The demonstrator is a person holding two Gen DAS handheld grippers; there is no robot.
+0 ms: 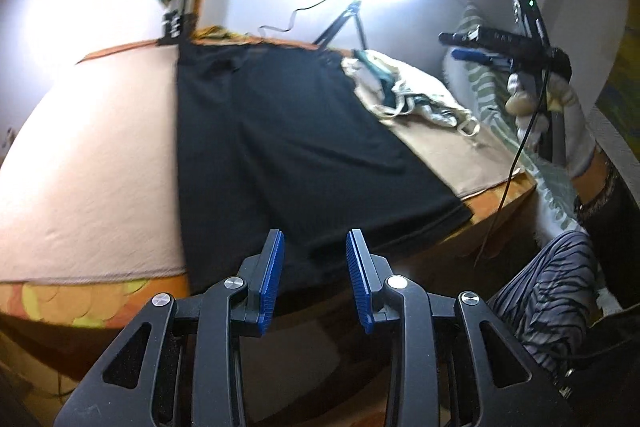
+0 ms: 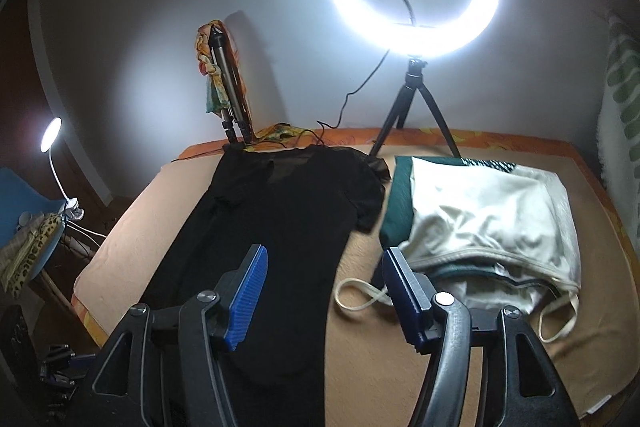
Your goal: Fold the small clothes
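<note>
Black top (image 2: 280, 227) lies half-folded lengthwise; cream pile (image 2: 492, 223) waits (left gripper (image 1: 316, 275) and right gripper (image 2: 324, 299) gape empty).

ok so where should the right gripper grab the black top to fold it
Take the black top by its short sleeve, coming in from the cream pile's side: that sleeve sticks out flat and free on the mat, so the open right gripper can probably pinch its edge.
</note>
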